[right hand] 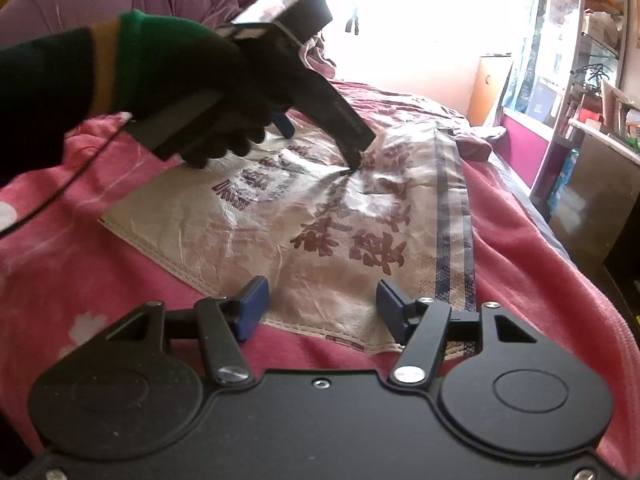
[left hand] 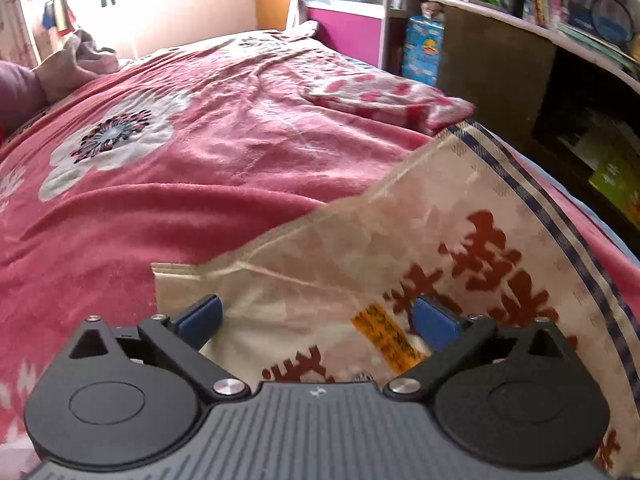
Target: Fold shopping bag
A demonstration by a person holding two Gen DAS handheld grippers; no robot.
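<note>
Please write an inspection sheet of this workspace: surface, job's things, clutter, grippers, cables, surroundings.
Surface: bed with a pink flowered blanket, wrinkled.
Job's things: woven shopping bag with red characters and a blue striped edge, lying spread on the blanket, creased.
Clutter: bundled cloth at the far end of the bed.
Grippers: left gripper open wide over the bag, holding nothing, carried by a dark gloved hand; right gripper open above the bag's near edge, not gripping.
Cables: thin black cable hanging from the left gripper's handle.
Surroundings: crowded shelves, bright window.
</note>
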